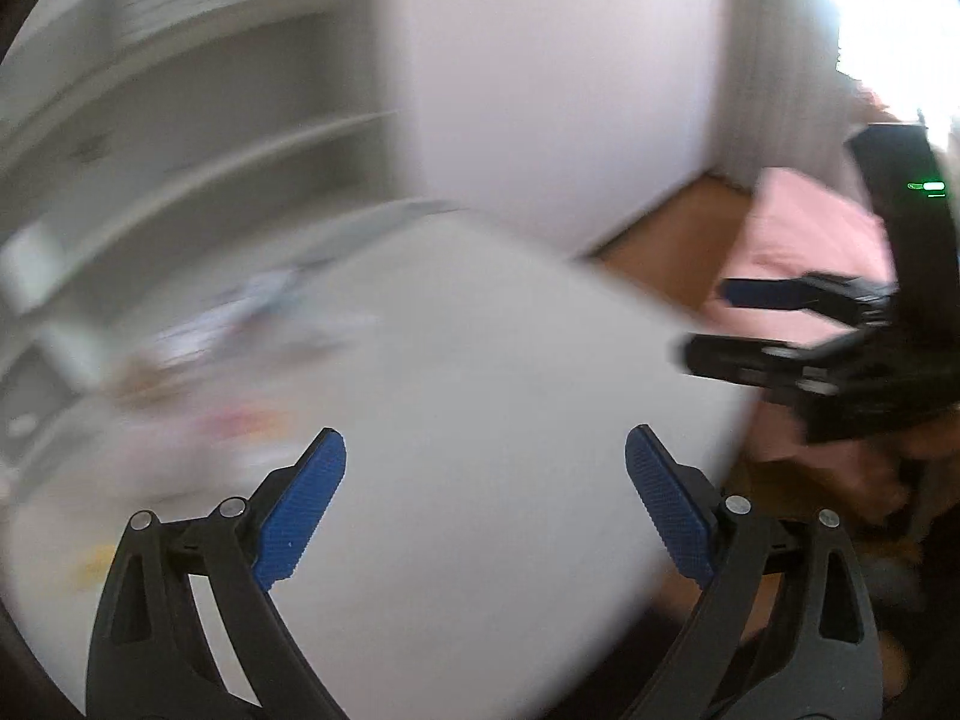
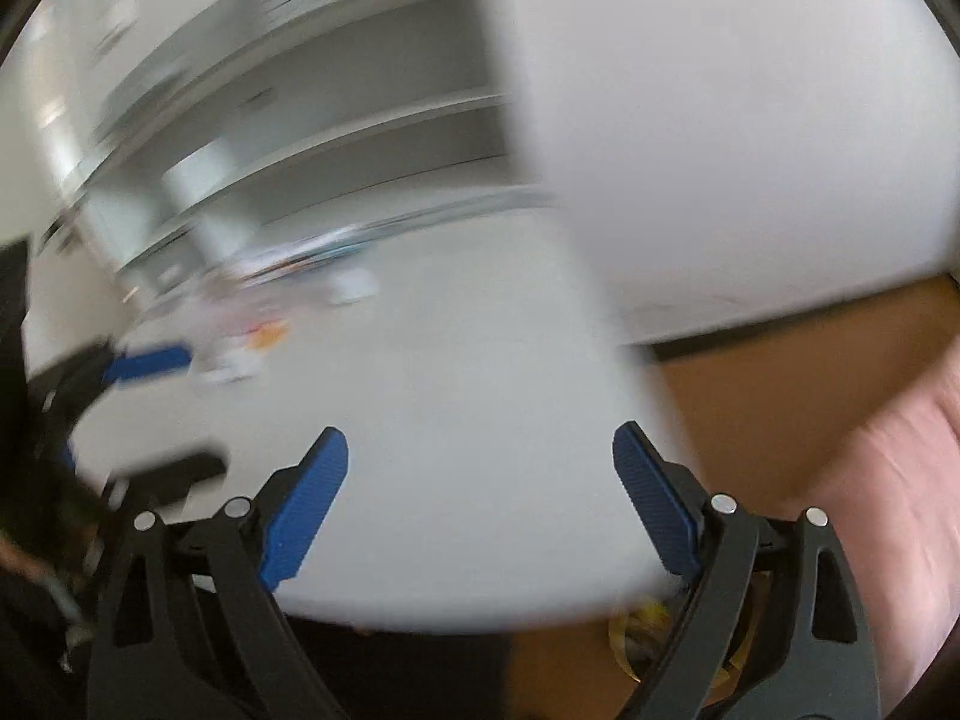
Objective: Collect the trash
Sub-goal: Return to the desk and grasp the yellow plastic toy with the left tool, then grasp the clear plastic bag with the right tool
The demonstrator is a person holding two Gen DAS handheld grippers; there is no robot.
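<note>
Both views are smearing heavily; detail is limited.

Left gripper [image 1: 485, 480]: jaws are standing wide apart, blue pads [image 1: 300, 516] showing nothing between them. Right gripper [image 2: 480, 474]: likewise spread wide and carrying nothing. In the left wrist view the right gripper is also showing at the right edge, past the table's right side, its fingers parted and nothing in them.

Both grippers are hanging over the near part of a white table [image 1: 480, 372], tilting down toward it. The stretch of tabletop directly under each pair of jaws is looking bare.

Task's thing: a scatter of trash [image 2: 264, 330], small papers or wrappers with orange and red patches, is lying on the far-left part of the table, near the shelving [image 2: 360, 120] behind it. Individual pieces are too blurred to name. The scatter is sitting well apart from both pairs of jaws, ahead and to the left of them.

A round container [image 2: 636, 630] with something yellow inside is partly showing below the table's near-right edge in the right wrist view; whether it is a bin, I cannot tell.

Progress, as a judgement: litter is remaining on the table and neither gripper is holding any, so collecting is far from finished. Next pick is likely requiring a reach forward and left.
</note>
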